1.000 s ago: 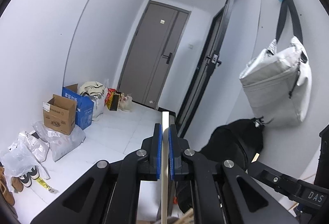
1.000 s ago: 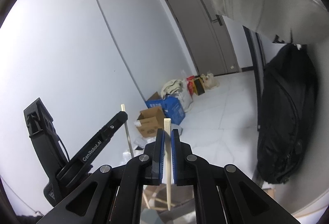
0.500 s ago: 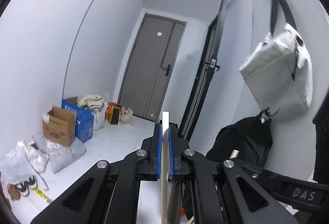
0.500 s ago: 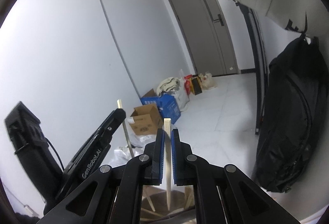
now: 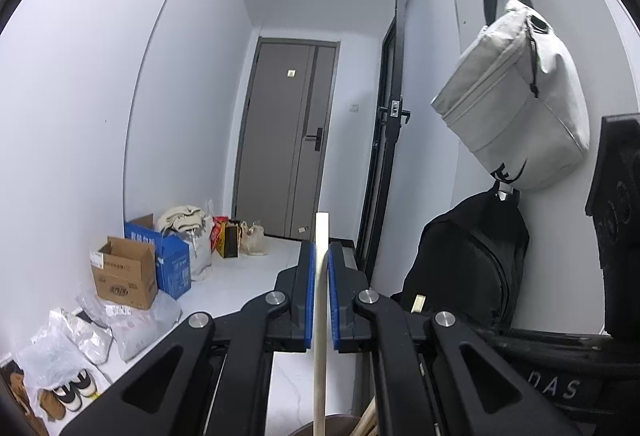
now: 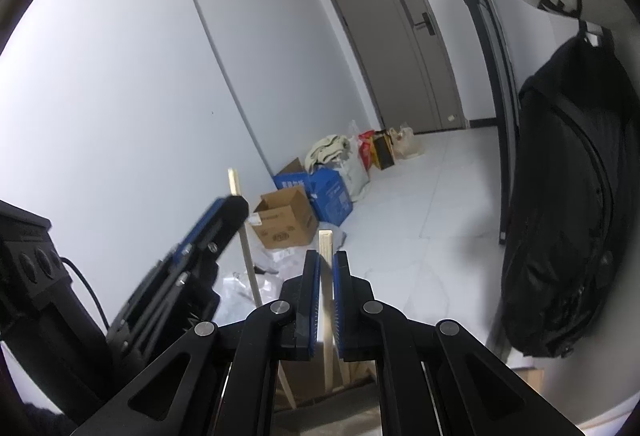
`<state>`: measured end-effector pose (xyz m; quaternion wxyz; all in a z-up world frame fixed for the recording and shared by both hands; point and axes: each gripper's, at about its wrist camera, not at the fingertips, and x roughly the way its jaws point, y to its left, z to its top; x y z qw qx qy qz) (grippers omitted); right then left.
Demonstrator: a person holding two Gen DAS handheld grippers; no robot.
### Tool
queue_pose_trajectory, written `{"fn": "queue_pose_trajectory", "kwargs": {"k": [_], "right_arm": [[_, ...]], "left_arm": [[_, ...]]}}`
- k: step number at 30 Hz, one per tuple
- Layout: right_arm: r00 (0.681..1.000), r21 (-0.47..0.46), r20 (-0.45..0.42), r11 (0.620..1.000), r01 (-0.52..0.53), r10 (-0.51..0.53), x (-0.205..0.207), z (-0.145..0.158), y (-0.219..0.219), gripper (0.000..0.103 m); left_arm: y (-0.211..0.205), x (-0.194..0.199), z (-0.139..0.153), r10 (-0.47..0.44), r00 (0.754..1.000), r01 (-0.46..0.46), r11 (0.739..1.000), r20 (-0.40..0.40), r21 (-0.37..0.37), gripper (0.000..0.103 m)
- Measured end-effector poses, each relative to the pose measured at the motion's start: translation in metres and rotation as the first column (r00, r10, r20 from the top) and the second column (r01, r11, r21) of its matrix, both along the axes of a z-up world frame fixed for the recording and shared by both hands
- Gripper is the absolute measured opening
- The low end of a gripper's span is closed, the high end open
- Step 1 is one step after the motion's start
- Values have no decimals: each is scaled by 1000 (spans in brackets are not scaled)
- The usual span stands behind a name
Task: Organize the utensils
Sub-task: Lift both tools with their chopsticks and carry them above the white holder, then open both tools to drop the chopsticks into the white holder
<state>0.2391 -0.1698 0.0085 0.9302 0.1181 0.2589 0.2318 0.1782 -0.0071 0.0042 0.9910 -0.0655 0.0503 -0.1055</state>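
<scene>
Between the blue pads of the left tongs (image 5: pixel 319 256) sits one pale wooden chopstick (image 5: pixel 320 316), standing upright and pinched tight. Same deal on the right: the right tongs (image 6: pixel 327 268) are pressed onto a second chopstick (image 6: pixel 327 300), also upright, its square top poking just above the pads. So two sticks, one per tong. From the right wrist view you can see the left tongs off to the left with their stick (image 6: pixel 244 232) running up past the tip. A few more wooden stick ends (image 5: pixel 366 422) peek up at the bottom of the left view, can't count them properly.

Far side of the hallway: one grey door (image 5: pixel 288 140), one brown cardboard box (image 5: pixel 124 278), one blue box (image 5: pixel 170 262) with white writing too small to read, a pair of shoes (image 5: pixel 72 392) on the floor. On the right wall hang one grey bag (image 5: pixel 516 104) and one black backpack (image 5: pixel 468 264). Readable text: "DAS" on the black gear (image 5: pixel 560 390) at lower right.
</scene>
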Motion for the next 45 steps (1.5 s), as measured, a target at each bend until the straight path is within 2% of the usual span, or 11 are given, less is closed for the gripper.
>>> {"fn": "queue_pose_trajectory", "kwargs": {"k": [5, 13, 20, 27, 32, 39, 45], "right_arm": [[1000, 0, 7, 1000, -15, 15, -5, -3, -3, 6], [998, 0, 32, 998, -57, 57, -16, -5, -4, 6], [996, 9, 33, 996, -85, 85, -19, -9, -4, 6], [994, -5, 53, 996, -91, 91, -21, -5, -3, 6], [995, 4, 59, 996, -84, 84, -20, -4, -3, 6], [994, 8, 46, 995, -94, 94, -20, -10, -3, 6], [996, 23, 5, 996, -84, 84, -15, -16, -6, 9]], "left_arm": [[4, -5, -1, -23, 1000, 23, 1000, 4, 2, 2], [15, -3, -7, -85, 995, 85, 996, -47, 12, 2], [15, -7, -2, -134, 989, 135, 991, -60, 17, 2], [12, -3, 1, -130, 990, 133, 990, -61, 50, 3], [15, 5, 8, -114, 992, 115, 993, -47, 23, 3], [17, 5, 3, -117, 991, 117, 993, -62, 1, 3], [18, -4, -1, -126, 984, 128, 992, -124, 6, 3]]}}
